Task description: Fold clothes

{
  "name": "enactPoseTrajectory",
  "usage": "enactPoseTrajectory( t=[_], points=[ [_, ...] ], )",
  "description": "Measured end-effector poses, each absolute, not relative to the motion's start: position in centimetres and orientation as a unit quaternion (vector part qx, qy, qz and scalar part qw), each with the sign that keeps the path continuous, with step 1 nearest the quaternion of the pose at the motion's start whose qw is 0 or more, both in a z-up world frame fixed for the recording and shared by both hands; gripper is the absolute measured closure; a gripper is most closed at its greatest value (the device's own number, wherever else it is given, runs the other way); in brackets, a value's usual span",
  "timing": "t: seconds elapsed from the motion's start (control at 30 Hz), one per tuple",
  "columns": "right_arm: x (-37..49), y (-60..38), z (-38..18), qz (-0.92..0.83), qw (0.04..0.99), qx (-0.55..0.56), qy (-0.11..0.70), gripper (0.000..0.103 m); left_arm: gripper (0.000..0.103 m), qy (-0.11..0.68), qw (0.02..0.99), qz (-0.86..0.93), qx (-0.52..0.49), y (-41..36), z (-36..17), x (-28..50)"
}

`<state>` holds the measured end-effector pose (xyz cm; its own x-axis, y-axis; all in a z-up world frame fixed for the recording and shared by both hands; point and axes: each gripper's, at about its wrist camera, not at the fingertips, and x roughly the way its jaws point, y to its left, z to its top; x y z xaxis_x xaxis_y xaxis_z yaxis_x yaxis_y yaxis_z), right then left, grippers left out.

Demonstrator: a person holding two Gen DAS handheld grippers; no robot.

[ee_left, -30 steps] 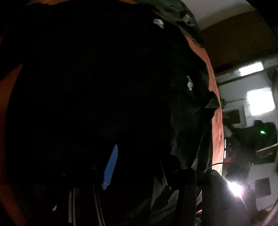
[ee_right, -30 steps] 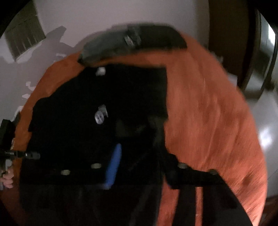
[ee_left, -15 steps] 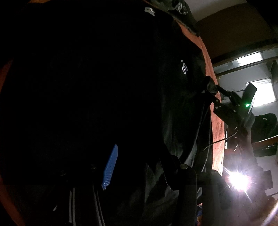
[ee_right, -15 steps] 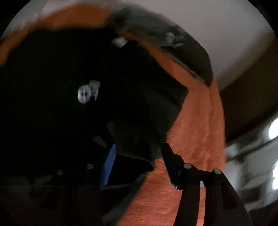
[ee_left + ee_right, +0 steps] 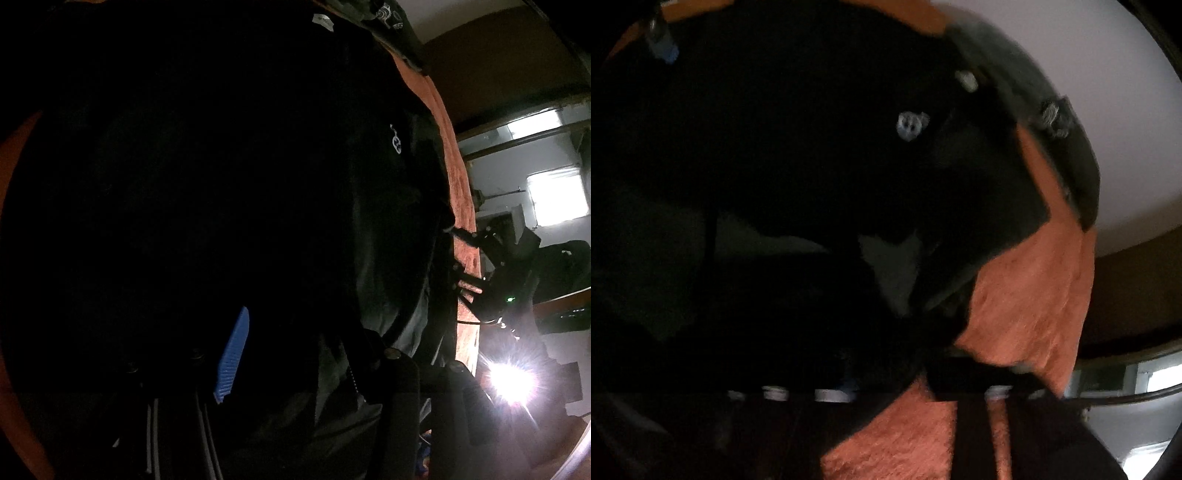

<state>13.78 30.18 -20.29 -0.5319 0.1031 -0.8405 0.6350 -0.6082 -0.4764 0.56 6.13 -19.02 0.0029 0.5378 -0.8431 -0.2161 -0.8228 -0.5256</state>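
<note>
Black shirt point(image 5: 812, 166) lies spread over the orange blanket point(image 5: 1027, 288), covering most of it; its small white chest logo point(image 5: 396, 143) sits toward the blanket's right edge, white neck tag point(image 5: 323, 23) at the far edge. A second dark garment point(image 5: 1052, 122) is bunched along the far right corner.

Left gripper point(image 5: 295, 354): jaws apart, blue pad point(image 5: 232, 362) clear, dark cloth under and between them — too dark to tell whether it has any hold.

Right gripper point(image 5: 897, 373): jaws have just been closing, down at the shirt's right sleeve and side hem where black cloth meets bare blanket. Cloth lies between the jaws, but the frame is blurred — cannot tell if the pads press on it yet.

Step, as I read it: taking hold for the first side fold. Next move needs a firm pinch on the sleeve edge, both layers, then a carry across toward the shirt's middle without dragging the body.
</note>
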Motion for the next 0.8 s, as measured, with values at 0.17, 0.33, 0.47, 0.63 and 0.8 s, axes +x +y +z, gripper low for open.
enactPoseTrajectory(
  t=[0.17, 0.33, 0.47, 0.63, 0.8],
  points=[
    [12.1, 32.9, -15.7, -0.824, 0.196, 0.47, 0.249, 0.045, 0.049, -0.122, 0.273, 0.693, -0.656, 6.6, -19.0, 0.3],
    [6.5, 37.8, -12.8, -0.849, 0.182, 0.495, -0.005, 0.042, 0.048, -0.112, 0.279, 0.685, -0.663, 7.5, -18.8, -0.4],
    [-2.6, 42.7, -14.9, -0.819, 0.113, 0.53, -0.189, 0.028, 0.048, -0.08, 0.295, 0.7, -0.646, 9.9, -16.5, -2.4],
    [-11.1, 46.8, -19.4, -0.773, 0.088, 0.523, -0.349, 0.04, 0.047, -0.108, 0.309, 0.701, -0.634, 11.1, -15.2, -3.3],
    [-12.9, 46.3, -20.3, -0.778, 0.098, 0.511, -0.353, 0.099, 0.046, -0.129, 0.298, 0.681, -0.656, 10.3, -17.3, -2.6]
  ],
)
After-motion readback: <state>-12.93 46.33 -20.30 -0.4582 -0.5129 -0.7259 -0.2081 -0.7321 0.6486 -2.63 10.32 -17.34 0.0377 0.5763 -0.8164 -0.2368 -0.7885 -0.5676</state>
